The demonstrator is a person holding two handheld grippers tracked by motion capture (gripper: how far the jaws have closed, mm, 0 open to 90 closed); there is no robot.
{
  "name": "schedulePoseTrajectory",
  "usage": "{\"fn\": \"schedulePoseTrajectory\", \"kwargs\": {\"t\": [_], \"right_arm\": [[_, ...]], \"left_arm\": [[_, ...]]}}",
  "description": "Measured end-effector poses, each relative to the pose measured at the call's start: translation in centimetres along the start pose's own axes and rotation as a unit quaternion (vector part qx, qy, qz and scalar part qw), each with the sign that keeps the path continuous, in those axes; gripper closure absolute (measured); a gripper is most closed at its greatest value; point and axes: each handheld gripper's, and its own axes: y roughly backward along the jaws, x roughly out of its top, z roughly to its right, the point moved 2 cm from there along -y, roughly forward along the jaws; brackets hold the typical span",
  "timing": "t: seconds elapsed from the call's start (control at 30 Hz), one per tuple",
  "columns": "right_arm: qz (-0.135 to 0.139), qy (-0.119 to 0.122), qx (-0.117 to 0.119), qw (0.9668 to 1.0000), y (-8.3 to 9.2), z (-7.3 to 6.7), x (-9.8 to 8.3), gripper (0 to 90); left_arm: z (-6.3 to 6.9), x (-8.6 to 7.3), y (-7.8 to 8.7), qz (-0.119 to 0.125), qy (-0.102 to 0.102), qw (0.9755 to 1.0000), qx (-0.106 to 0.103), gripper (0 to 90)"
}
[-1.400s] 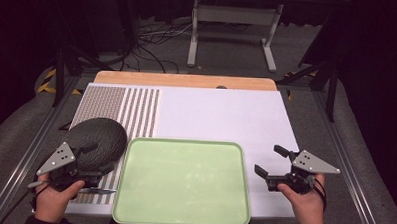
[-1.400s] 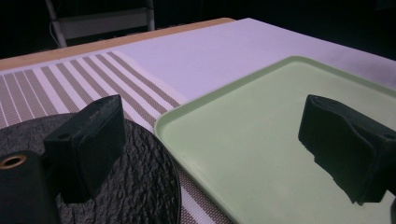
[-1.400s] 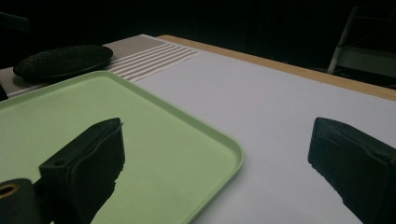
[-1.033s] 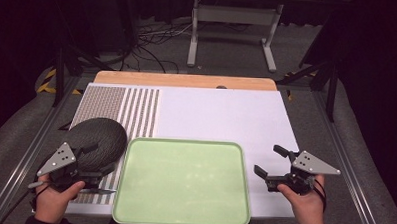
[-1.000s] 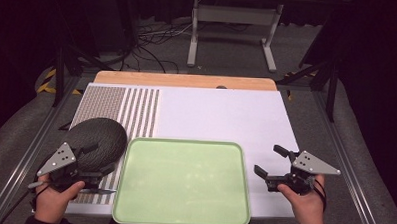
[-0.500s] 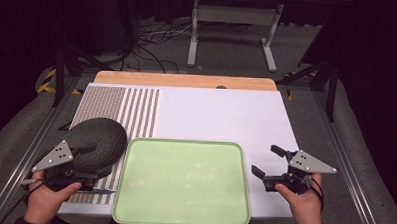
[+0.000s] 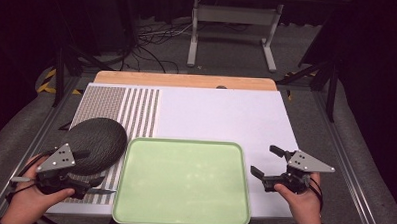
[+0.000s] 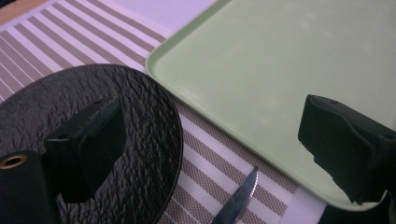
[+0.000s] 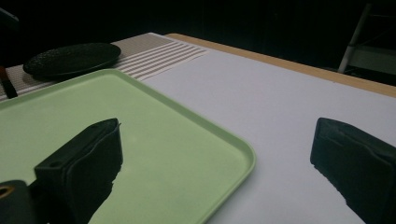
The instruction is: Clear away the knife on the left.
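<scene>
Barely anything moved since the earlier frames: you nudged your left gripper (image 7: 87,160) a touch toward the black plate (image 7: 94,143), and your right gripper (image 7: 270,164) slid slightly inward toward the green tray (image 7: 183,216). Plate, tray and knife stayed put. Judgement: you were lining up for a first grab, nothing picked up yet.

Left gripper was open, jaws wide apart and empty. In the left gripper view one jaw hung over the black plate (image 8: 140,107), the other over the near corner of the green tray (image 8: 243,70), with the plate's rim between them. A knife (image 8: 238,198) with a serrated blade lay on the striped mat (image 8: 210,149) just below the gap, between plate and tray, tip pointing up the mat. From the high view the knife (image 7: 101,191) sat just beside the left gripper, nearer you than the plate; contact could not be told.

Right gripper was also open and empty, jaws spread. It hovered over the white board (image 7: 226,113) just right of the tray's right edge. In the right gripper view one jaw stood over the green tray (image 9: 243,161), the other over bare white surface, the plate (image 9: 70,58) well apart at the far side.

Plate rested on the striped mat (image 7: 136,105), close to the tray's left edge near its far corner. Tray held nothing. Likely target was plate or knife on the left side.
</scene>
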Motion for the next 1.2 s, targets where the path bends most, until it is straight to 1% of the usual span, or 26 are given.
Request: {"fn": "schedulePoseTrajectory", "kwargs": {"t": [0.17,0.3,0.37,0.4,0.5,0.53,0.57,0.67,0.7,0.73,0.77,0.83,0.87,0.9,0.97,1.0,1.2], "right_arm": [[-0.002,-0.001,0.005,1.0000,-0.1,0.0,-0.1,3.1],[-0.005,-0.001,0.006,1.0000,-0.2,0.0,-0.1,3.1],[-0.007,0.000,0.007,1.0000,-0.3,0.0,-0.1,3.1],[-0.007,0.000,0.007,1.0000,-0.3,0.0,-0.1,3.1],[-0.008,0.000,0.009,0.9999,-0.3,0.0,-0.2,3.1],[-0.008,0.000,0.010,0.9999,-0.4,0.0,-0.2,3.1],[-0.009,0.000,0.010,0.9999,-0.4,0.0,-0.2,3.1],[-0.010,-0.001,0.012,0.9999,-0.4,0.0,-0.2,3.1],[-0.010,-0.001,0.012,0.9999,-0.4,0.0,-0.2,3.1],[-0.009,0.000,0.012,0.9999,-0.4,0.0,-0.2,3.1],[-0.010,0.000,0.013,0.9999,-0.4,0.0,-0.2,3.1],[-0.010,0.000,0.013,0.9999,-0.4,0.0,-0.3,3.1],[-0.010,0.000,0.013,0.9999,-0.4,0.0,-0.3,3.1],[-0.011,0.000,0.013,0.9999,-0.5,0.0,-0.3,3.1],[-0.012,0.000,0.015,0.9998,-0.5,0.0,-0.3,3.1],[-0.012,0.000,0.015,0.9998,-0.5,0.0,-0.3,3.1],[-0.014,0.001,0.018,0.9997,-0.7,0.0,-0.4,3.0]], "left_arm": [[-0.2,0.2,0.7,-0.025,-0.020,0.9995,0.005,8.7],[-0.2,0.4,1.0,-0.040,-0.026,0.9988,0.000,8.5],[-0.3,0.5,1.1,-0.054,-0.031,0.9980,-0.002,8.9],[-0.3,0.6,1.1,-0.067,-0.037,0.9971,-0.005,8.9],[-0.4,0.8,1.1,-0.089,-0.044,0.9950,-0.010,9.4],[-0.4,0.8,1.0,-0.094,-0.046,0.9944,-0.012,9.8],[-0.4,0.8,1.0,-0.094,-0.046,0.9944,-0.012,10.0],[-0.4,1.0,0.8,-0.118,-0.057,0.9911,-0.020,10.3],[-0.4,1.0,0.8,-0.118,-0.057,0.9911,-0.020,10.5],[-0.5,1.1,0.8,-0.127,-0.061,0.9898,-0.024,10.5],[-0.5,1.1,0.7,-0.139,-0.066,0.9877,-0.030,11.1],[-0.7,1.1,0.6,-0.150,-0.072,0.9855,-0.032,12.0],[-0.7,1.1,0.6,-0.150,-0.072,0.9855,-0.032,12.5],[-0.8,1.0,0.6,-0.159,-0.074,0.9838,-0.035,12.5],[-1.0,1.0,0.6,-0.167,-0.079,0.9820,-0.040,13.8],[-1.1,1.0,0.6,-0.172,-0.082,0.9807,-0.044,13.8],[-1.3,0.9,0.8,-0.189,-0.092,0.9764,-0.053,13.8]]}}
